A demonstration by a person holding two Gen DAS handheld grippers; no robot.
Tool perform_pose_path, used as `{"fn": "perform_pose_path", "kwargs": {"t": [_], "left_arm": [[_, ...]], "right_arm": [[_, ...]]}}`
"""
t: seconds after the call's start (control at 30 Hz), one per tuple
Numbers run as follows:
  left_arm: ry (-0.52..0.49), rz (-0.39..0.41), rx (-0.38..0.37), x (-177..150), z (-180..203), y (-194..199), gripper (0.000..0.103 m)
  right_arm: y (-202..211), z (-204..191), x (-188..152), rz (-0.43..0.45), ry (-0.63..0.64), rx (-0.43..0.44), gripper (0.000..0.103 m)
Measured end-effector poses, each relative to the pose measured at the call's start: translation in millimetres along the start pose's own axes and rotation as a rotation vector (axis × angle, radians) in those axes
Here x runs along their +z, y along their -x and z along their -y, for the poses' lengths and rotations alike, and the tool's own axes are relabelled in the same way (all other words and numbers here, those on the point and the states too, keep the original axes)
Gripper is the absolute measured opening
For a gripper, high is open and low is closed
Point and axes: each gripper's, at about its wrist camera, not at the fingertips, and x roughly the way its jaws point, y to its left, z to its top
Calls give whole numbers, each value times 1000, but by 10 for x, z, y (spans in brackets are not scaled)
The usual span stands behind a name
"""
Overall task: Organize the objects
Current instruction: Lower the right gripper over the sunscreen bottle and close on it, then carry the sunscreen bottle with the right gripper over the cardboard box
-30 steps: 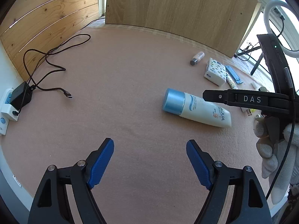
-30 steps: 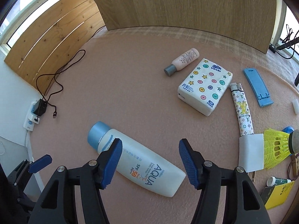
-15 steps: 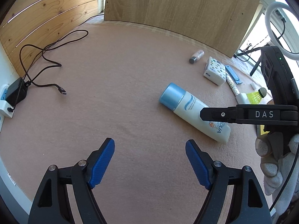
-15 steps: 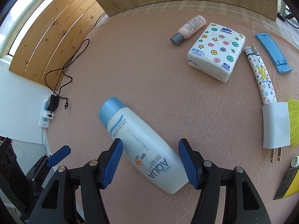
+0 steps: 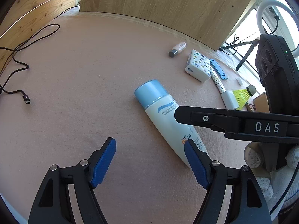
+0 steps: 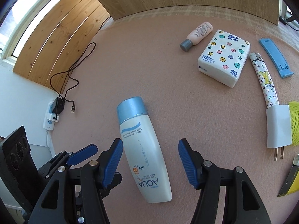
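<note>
Sunscreen bottle (image 6: 143, 149) flat on pink felt mat (image 6: 149, 65), blue cap pointing away, base toward right gripper. Label reads "AQUA", "SPF 50 PA+++", "Water base sunscreen", "body lotion". Sits between fingers of right gripper (image 6: 150, 163), nearer the left pad; contact with that pad unclear, clear gap to the other. Right tongs spread wide, released, grasping nothing.

Left gripper (image 5: 150, 163) low over mat, also released, fingers wide apart, nothing between them. Right pad overlaps bottle's base end in left wrist view; touching or not, cannot tell. Right gripper's finger crosses that view over the bottle (image 5: 168, 119), body marked "DAS". White-gloved hand (image 5: 261, 160) under it.

Other items well apart from bottle, far right of mat:
- tissue pack (image 6: 225, 57), "Vinda", stars and dots print
- small pink bottle (image 6: 197, 35), grey cap, just beside the pack; text too small to read
- lighter (image 6: 264, 78), LV monogram print
- blue plastic clip (image 6: 274, 57)
- white plug adapter (image 6: 278, 127), touching lighter's end
- yellow shuttlecock (image 5: 243, 95)

Black cable (image 6: 69, 76) and charger in power strip (image 6: 50, 117) at mat's left edge.
</note>
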Motion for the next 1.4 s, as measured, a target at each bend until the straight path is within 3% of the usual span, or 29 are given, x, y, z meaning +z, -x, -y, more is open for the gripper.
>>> {"fn": "perform_pose_path", "kwargs": {"t": [0.1,0.37,0.53,0.97,1.2,1.4], "left_arm": [[9,-22,-14,65,-18,-91,68],[-13,-46,-90,195,8,-167,60],[-33,-72,-151,219,53,-241,54],[-189,-89,-151,136,272,-228,50],[-258,-64,-174,17,621,-23,50],[-315,-23,-199,-96,1191,169,50]], "right_arm": [[-24,32,11,-7,-15,17,58],[-83,36,-8,-19,-52,49,44],[-83,42,-59,-4,-101,63,41],[-35,76,-335,70,-256,86,40],[306,108,-588,145,-303,78,40],[793,239,-787,205,-297,52,40]]}}
